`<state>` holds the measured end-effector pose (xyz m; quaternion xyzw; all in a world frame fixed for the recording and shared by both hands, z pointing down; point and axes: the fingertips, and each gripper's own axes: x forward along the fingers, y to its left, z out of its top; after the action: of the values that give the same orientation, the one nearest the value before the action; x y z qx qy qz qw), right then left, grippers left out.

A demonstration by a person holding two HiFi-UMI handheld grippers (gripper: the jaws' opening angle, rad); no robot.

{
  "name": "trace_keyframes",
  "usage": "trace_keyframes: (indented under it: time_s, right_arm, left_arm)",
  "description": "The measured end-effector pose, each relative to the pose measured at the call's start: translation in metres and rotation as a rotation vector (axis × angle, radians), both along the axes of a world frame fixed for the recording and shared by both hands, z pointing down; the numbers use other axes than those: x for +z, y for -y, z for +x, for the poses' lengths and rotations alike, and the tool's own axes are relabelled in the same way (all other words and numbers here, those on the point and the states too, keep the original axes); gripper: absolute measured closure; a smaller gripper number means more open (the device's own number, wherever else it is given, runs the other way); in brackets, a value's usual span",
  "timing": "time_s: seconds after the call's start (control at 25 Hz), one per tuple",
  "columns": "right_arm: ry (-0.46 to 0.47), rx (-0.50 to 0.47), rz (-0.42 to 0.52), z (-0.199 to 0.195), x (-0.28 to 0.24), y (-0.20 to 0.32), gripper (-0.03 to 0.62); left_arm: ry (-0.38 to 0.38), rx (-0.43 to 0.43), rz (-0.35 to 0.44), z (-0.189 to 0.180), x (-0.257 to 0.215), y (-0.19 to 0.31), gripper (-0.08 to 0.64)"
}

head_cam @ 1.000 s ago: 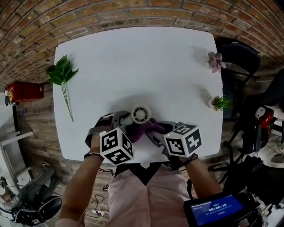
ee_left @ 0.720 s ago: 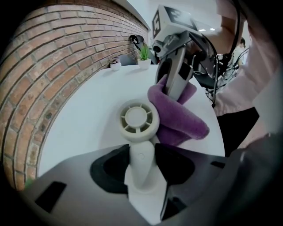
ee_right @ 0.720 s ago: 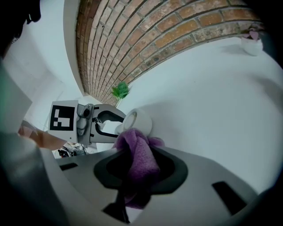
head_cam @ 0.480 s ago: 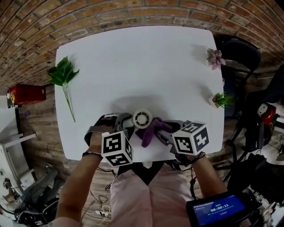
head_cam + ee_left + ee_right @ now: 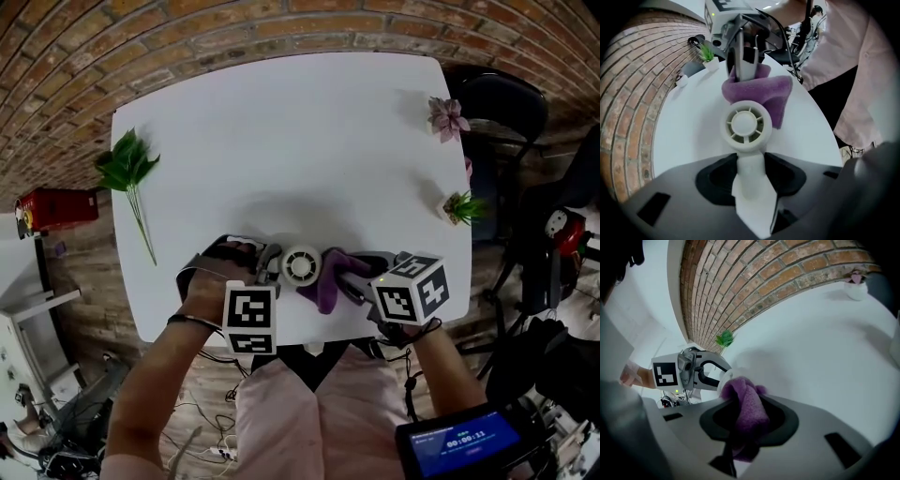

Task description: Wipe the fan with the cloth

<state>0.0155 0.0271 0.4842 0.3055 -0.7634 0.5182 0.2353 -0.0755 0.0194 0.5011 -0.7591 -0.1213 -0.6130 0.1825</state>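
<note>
A small white fan [image 5: 301, 265] is near the front edge of the white table [image 5: 281, 122], its round grille facing up. My left gripper [image 5: 266, 269] is shut on the fan's handle [image 5: 751, 180], which sits between the two dark jaws in the left gripper view. A purple cloth [image 5: 328, 279] is bunched in my right gripper [image 5: 354, 281], which is shut on it. The cloth [image 5: 758, 91] touches the fan head's [image 5: 746, 125] far rim. In the right gripper view the cloth [image 5: 746, 411] fills the jaws and hides most of the fan.
A green leafy sprig [image 5: 127, 169] lies at the table's left edge. A pink flower pot [image 5: 447, 115] and a small green plant pot [image 5: 461, 208] stand along the right edge. A dark chair [image 5: 506, 108] is beyond that edge, and a brick wall behind.
My right gripper and the cloth have slid to the right, from below the fan head to its right side. The left gripper has rolled, turning its marker cube, while the fan stayed in place.
</note>
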Motion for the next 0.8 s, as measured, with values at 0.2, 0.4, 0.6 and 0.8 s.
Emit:
trace_keyframes:
  time_s: [0.2, 0.4, 0.6, 0.8]
  right_arm:
    - [0.005, 0.013, 0.017, 0.009, 0.0, 0.013, 0.497]
    - [0.012, 0.063, 0.091, 0.022, -0.017, 0.04, 0.497]
    - [-0.044, 0.096, 0.198, 0.044, -0.035, 0.072, 0.497]
    - [-0.214, -0.109, 0.351, 0.028, -0.032, 0.079, 0.495]
  left_arm:
    - [0.07, 0.148, 0.023, 0.004, 0.003, -0.006, 0.371]
    - [0.101, 0.228, 0.057, 0.006, 0.004, -0.011, 0.371]
    - [0.097, 0.257, 0.092, 0.006, 0.003, -0.012, 0.371]
    - [0.076, 0.272, 0.143, 0.007, 0.001, -0.012, 0.371]
